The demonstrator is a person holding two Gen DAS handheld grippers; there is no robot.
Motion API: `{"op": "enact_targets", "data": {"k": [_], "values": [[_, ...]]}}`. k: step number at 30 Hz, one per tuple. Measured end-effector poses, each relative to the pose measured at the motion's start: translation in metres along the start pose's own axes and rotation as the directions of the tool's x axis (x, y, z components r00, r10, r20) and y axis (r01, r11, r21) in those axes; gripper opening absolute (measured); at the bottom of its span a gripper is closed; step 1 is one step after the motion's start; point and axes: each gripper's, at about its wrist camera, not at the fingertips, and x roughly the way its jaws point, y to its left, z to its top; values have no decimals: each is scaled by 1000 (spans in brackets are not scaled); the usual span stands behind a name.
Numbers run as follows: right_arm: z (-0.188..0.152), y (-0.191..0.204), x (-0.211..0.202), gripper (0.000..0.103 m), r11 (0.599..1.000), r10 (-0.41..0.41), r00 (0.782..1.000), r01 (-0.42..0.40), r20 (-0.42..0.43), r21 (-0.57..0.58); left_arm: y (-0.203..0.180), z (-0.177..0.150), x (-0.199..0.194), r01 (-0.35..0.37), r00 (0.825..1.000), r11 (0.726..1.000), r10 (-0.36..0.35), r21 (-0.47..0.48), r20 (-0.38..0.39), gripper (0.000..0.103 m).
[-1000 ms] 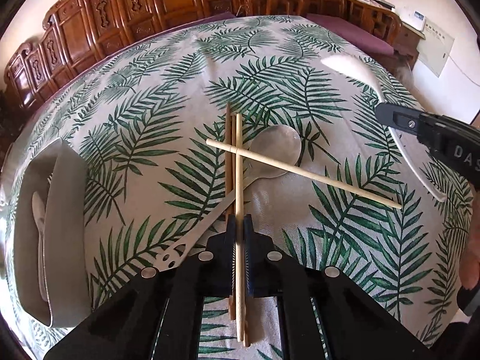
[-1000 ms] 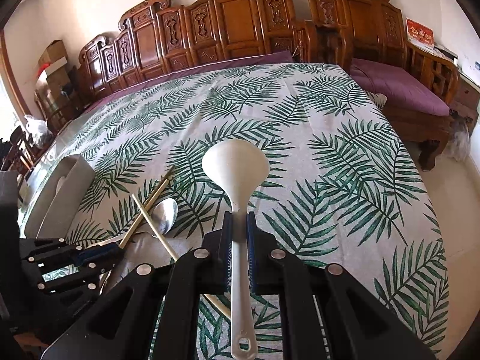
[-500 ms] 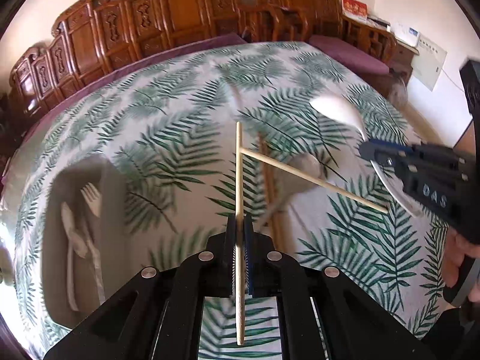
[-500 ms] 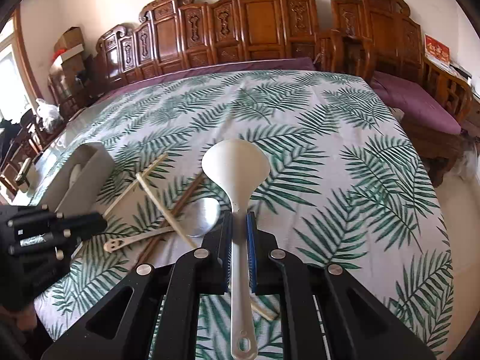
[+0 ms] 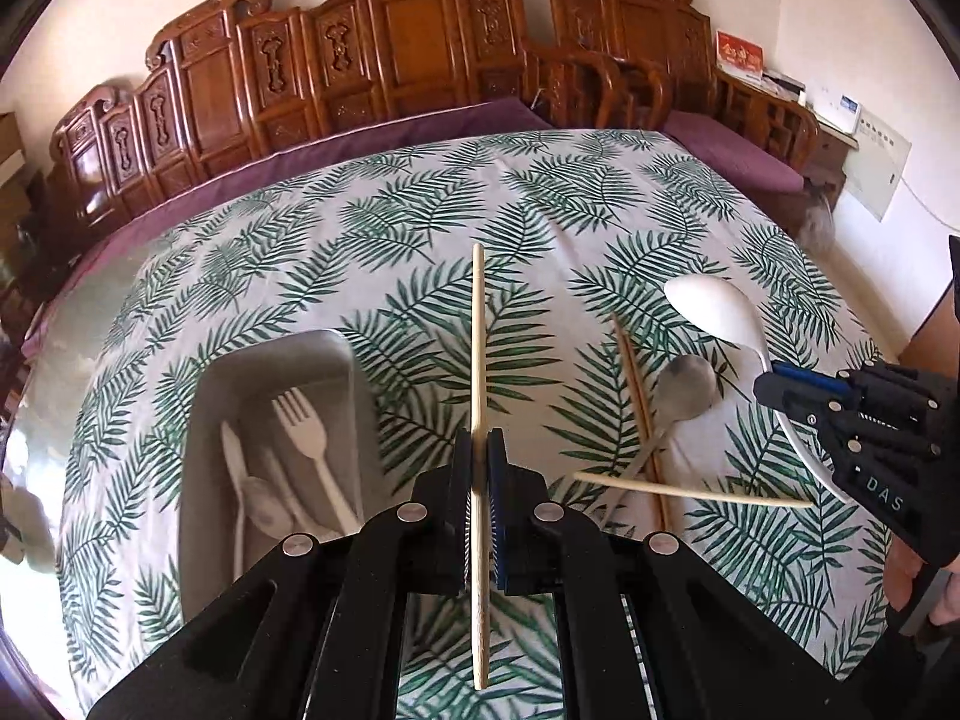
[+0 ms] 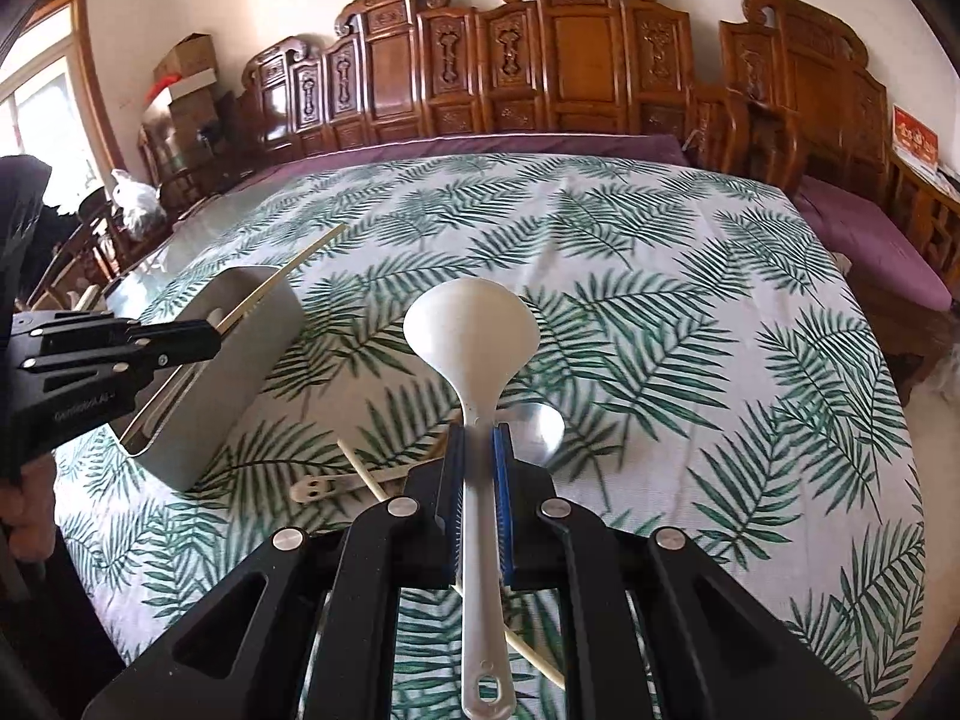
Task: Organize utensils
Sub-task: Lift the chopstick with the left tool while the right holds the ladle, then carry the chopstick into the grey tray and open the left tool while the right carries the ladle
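My left gripper [image 5: 478, 450] is shut on a pale wooden chopstick [image 5: 477, 348] and holds it in the air, just right of the grey utensil box [image 5: 270, 354]. The box holds a white fork [image 5: 306, 438], a white knife and a spoon. My right gripper [image 6: 478, 450] is shut on the handle of a white rice spoon [image 6: 471, 330], lifted above the table. On the leaf-print cloth lie a metal spoon [image 5: 684, 390], a dark chopstick [image 5: 636, 396] and a second pale chopstick [image 5: 690, 489]. The right gripper also shows in the left wrist view [image 5: 774, 387].
The box stands at the table's left side [image 6: 228, 372]. Carved wooden chairs [image 5: 390, 60] ring the far edge of the table. A purple cushioned bench [image 6: 870, 240] stands at the right.
My left gripper lifted the pale chopstick off the pile and carried it left to beside the box. My right gripper kept the rice spoon and moved a little left.
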Motion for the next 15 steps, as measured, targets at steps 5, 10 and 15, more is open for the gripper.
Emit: {"op": "enact_targets", "data": {"k": [5,10,15], "values": [[0,17,-1,11,1000,10,1000,-10,1,-30,16,-4,-8,-6,1000,1000,7,-6,9,4],[0,31,-1,11,998,22,1000,-22,-1,-53,33,-9,-13,-13,1000,1000,13,-26,9,4],[-1,40,-1,11,997,30,1000,-30,-7,-69,51,-17,-12,-22,1000,999,22,-45,0,4]]}}
